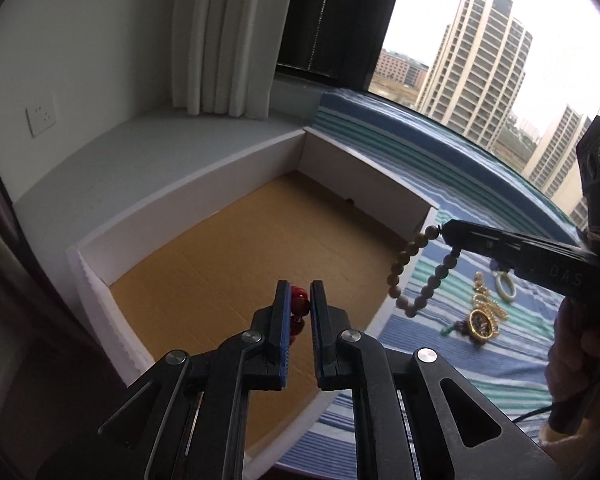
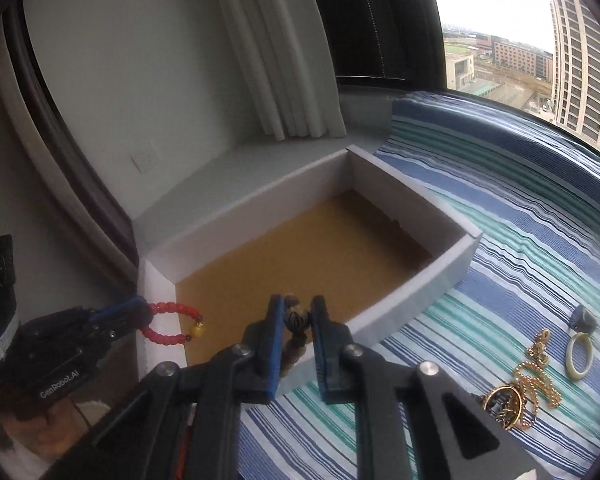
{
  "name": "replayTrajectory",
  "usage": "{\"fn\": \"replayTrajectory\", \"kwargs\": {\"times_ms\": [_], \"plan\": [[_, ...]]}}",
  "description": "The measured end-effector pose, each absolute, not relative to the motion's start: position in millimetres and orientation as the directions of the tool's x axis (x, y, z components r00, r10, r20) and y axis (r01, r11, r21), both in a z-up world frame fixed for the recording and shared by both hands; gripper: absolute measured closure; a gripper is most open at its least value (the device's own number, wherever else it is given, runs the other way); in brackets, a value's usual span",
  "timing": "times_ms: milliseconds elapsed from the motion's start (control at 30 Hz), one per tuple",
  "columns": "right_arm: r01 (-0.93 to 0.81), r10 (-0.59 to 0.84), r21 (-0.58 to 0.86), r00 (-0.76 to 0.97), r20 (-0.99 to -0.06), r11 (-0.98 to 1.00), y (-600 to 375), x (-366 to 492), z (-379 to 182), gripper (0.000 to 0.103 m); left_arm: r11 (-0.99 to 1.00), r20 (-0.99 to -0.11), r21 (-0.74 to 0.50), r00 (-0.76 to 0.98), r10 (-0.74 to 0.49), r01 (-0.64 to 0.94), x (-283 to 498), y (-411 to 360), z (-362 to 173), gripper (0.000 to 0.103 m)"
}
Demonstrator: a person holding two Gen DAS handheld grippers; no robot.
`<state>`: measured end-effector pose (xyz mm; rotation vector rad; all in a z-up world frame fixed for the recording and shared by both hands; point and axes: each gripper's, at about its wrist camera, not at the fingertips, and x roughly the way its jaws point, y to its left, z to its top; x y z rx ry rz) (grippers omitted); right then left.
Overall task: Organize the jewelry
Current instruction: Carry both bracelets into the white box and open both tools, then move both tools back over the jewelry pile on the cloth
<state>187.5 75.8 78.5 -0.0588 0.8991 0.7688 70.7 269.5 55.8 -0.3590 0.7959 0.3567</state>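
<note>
An open white box (image 1: pixel 204 200) with a brown cardboard floor (image 2: pixel 300 252) lies on a striped cloth (image 2: pixel 520 240). My left gripper (image 1: pixel 300 300) is shut on a red bead bracelet (image 1: pixel 299 304), held above the box's near left corner; the right wrist view shows the red loop (image 2: pixel 168 322) with a yellow bead. My right gripper (image 2: pixel 298 314) is shut on a beige bead bracelet (image 1: pixel 416 272) that hangs over the box's right edge. Its beads (image 2: pixel 296 320) show between the fingers.
On the cloth to the right of the box lie a gold chain with a round pendant (image 2: pixel 516 392), a pale jade ring (image 2: pixel 579 356) and a small dark piece (image 2: pixel 582 318). A white ledge, curtain (image 1: pixel 220 40) and window stand behind.
</note>
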Motion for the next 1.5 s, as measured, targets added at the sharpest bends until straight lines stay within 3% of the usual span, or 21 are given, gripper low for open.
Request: {"fn": "replayTrajectory", "kwargs": {"times_ms": [200, 233, 267, 300, 367, 400, 533, 733, 1100, 1300, 1367, 1433, 1500], "plan": [[-0.641, 0.58, 0.296, 0.29, -0.761, 0.708, 140.5, 216.1, 14.4, 0.089, 0.84, -0.835, -0.116, 0.51, 0.206, -0.529, 78.6, 300.5, -14.5, 0.095], [-0.629, 0.566, 0.295, 0.285, -0.774, 0.72, 144.0, 221.4, 1.7, 0.087, 0.835, -0.841, -0.099, 0.494, 0.22, -0.541, 78.0, 302.6, -20.5, 0.089], [-0.617, 0.55, 0.289, 0.286, -0.784, 0.732, 145.6, 224.3, -8.4, 0.087, 0.831, -0.844, -0.078, 0.481, 0.24, -0.551, 73.1, 302.0, -23.1, 0.081], [-0.606, 0.53, 0.273, 0.296, -0.795, 0.747, 146.8, 226.6, -15.3, 0.086, 0.827, -0.842, -0.056, 0.472, 0.262, -0.56, 70.3, 302.7, -23.8, 0.055], [-0.603, 0.5, 0.239, 0.312, -0.808, 0.761, 148.7, 226.6, -22.5, 0.076, 0.816, -0.815, -0.008, 0.476, 0.329, -0.578, 65.6, 301.6, -20.6, 0.023], [-0.611, 0.494, 0.225, 0.314, -0.811, 0.759, 150.3, 225.2, -24.3, 0.072, 0.808, -0.793, 0.027, 0.48, 0.375, -0.588, 63.1, 300.5, -17.5, 0.018], [-0.668, 0.456, 0.152, 0.308, -0.835, 0.728, 159.9, 211.8, -34.4, 0.071, 0.78, -0.736, 0.121, 0.472, 0.485, -0.614, 62.1, 297.8, -15.4, 0.014], [-0.711, 0.406, 0.019, 0.379, -0.831, 0.703, 169.0, 185.4, -52.1, 0.068, 0.776, -0.747, 0.247, 0.397, 0.534, -0.58, 67.7, 289.0, -26.2, 0.013], [-0.668, 0.451, 0.064, 0.427, -0.783, 0.742, 146.7, 166.6, -51.4, 0.068, 0.798, -0.804, 0.213, 0.362, 0.471, -0.564, 56.7, 287.8, -30.2, 0.014], [-0.648, 0.467, 0.083, 0.448, -0.762, 0.757, 124.2, 145.0, -47.1, 0.068, 0.785, -0.746, 0.206, 0.426, 0.512, -0.584, 39.9, 268.3, -17.5, 0.01], [-0.613, 0.481, 0.11, 0.483, -0.732, 0.783, 109.0, 139.0, -38.3, 0.064, 0.77, -0.688, 0.225, 0.462, 0.56, -0.598, 34.3, 256.9, -5.9, 0.004], [-0.582, 0.496, 0.126, 0.536, -0.683, 0.803, 86.9, 126.9, -26.4, 0.043, 0.762, -0.629, 0.221, 0.509, 0.588, -0.608, 27.9, 245.7, 7.9, 0.003], [-0.548, 0.496, 0.137, 0.586, -0.641, 0.825, 60.4, 114.0, -15.8, 0.036, 0.787, -0.599, 0.17, 0.572, 0.561, -0.593, 22.2, 232.7, 20.2, 0.002]]}}
